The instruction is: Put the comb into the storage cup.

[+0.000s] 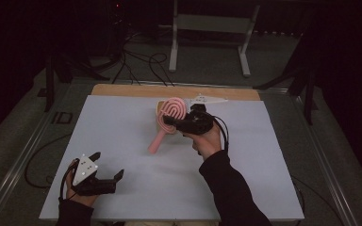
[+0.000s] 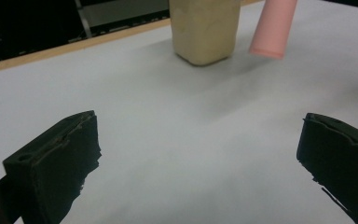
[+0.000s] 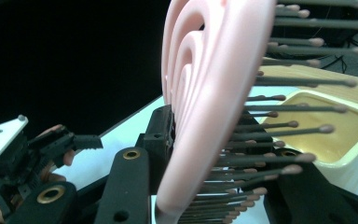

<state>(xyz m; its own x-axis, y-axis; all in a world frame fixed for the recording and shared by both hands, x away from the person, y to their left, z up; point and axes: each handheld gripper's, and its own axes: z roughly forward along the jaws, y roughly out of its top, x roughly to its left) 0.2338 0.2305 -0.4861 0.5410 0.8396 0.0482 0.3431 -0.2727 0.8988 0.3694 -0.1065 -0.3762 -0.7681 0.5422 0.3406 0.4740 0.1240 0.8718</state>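
While the pink plastic hairbrush with looped head and dark bristles (image 1: 168,119) is clamped by its head between the closed jaws of the right gripper (image 1: 176,123), it is held aloft toward the far middle of the tabletop (image 1: 122,141), its handle slanting down and nearer, just in front of the cream-coloured squarish open-topped container (image 3: 349,121). If the brush is meant for that container, the handle should be swung upright over the opening and lowered straight, so that the rim is not struck and the light container is not tipped. The grip should be kept firm until the handle is inside. The left gripper (image 1: 107,172), jaws wide apart and empty, is held low at the near left and could be brought in to steady the container.
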